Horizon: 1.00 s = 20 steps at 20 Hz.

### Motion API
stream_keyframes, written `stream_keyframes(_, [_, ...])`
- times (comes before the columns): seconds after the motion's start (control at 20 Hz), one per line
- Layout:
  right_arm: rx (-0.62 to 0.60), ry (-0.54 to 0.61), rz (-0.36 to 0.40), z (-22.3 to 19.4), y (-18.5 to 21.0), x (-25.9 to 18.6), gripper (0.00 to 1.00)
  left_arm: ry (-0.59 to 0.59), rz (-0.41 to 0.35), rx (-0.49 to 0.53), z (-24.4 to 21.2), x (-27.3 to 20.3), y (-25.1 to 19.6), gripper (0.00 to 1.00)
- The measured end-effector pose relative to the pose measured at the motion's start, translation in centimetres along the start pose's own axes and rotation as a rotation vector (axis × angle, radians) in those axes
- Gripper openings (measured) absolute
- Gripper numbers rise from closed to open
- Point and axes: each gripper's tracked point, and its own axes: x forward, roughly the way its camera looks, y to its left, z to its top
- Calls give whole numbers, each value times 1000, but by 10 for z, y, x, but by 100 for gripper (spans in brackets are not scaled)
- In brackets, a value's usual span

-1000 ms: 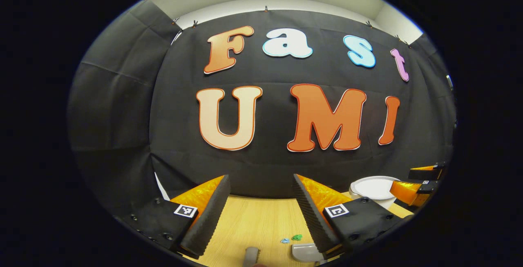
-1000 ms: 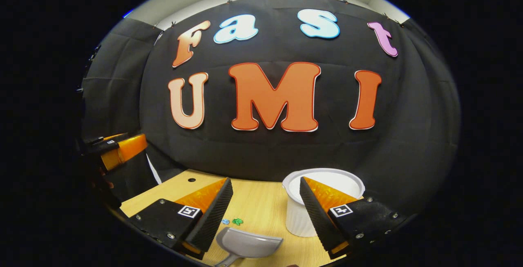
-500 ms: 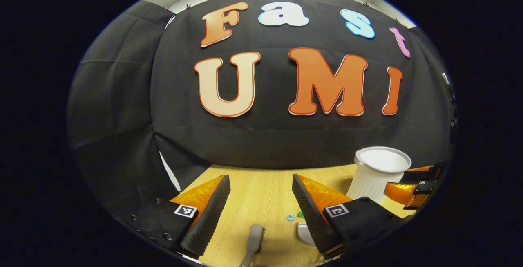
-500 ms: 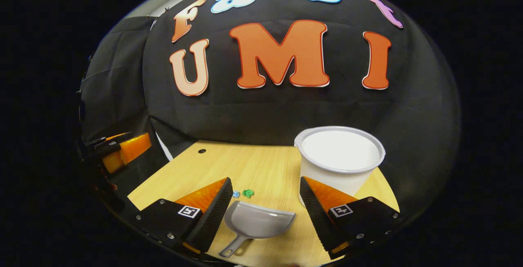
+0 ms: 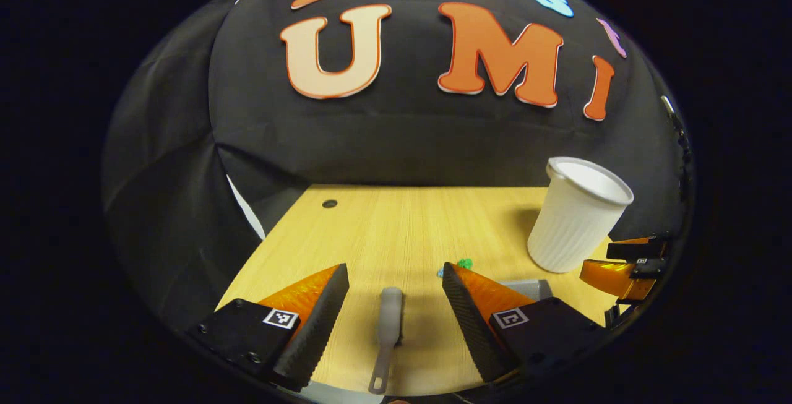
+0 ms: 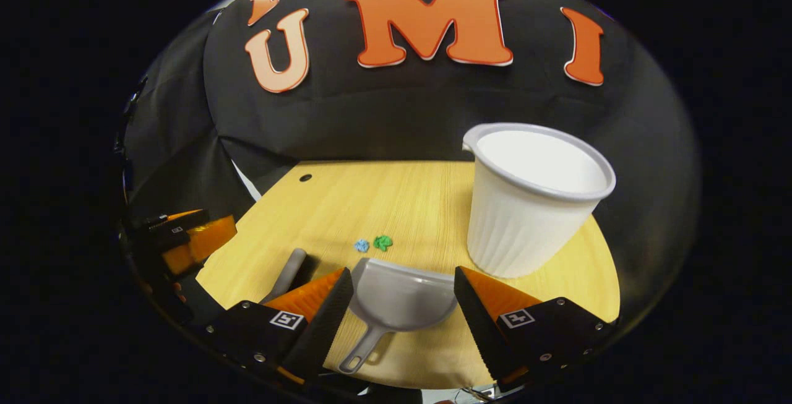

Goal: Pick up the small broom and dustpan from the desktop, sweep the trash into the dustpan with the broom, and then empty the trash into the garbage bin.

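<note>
In your left gripper view, your left gripper [image 5: 394, 305] hangs over the near edge of the worktop [image 5: 383, 224] with its jaws spread wide and nothing between them but air; the small broom [image 5: 387, 330] lies flat on the wood in the gap below, its handle pointing back toward you and its head away. Just past your right-hand finger sit the scraps of trash [image 5: 461, 264], a green one and a blue one side by side, with a corner of the dustpan [image 5: 526, 288] showing beside that finger. Farther right stands the white bin [image 5: 578, 215], upright, and your other gripper shows at the right edge of that view. In your right gripper view, your right gripper [image 6: 402, 311] also has its jaws wide apart and holds nothing; the grey dustpan [image 6: 399, 302] lies on the worktop [image 6: 383, 206] between them, handle toward you, open mouth facing away. The broom [image 6: 288, 274] lies to its left, partly behind your left-hand finger. The trash [image 6: 374, 244] rests just beyond the dustpan's mouth, not touching it. The bin [image 6: 529, 206] stands to the right, near the dustpan, with the black cloth wall [image 6: 396, 113] behind the worktop's far edge.
</note>
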Motion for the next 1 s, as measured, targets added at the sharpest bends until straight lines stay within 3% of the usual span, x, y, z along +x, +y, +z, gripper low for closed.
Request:
stream_keyframes(0.35, [40,229,-15,-72,13,27,98,287,-56,-36,-76,30,8,98])
stream_keyframes(0.75, [124,426,-22,-127,31,38,98,545,-124,-5,-140,45,15,99])
stream_keyframes(1.0, [160,503,-62,-151,30,53,97,655,-161,20,-156,49,14,99])
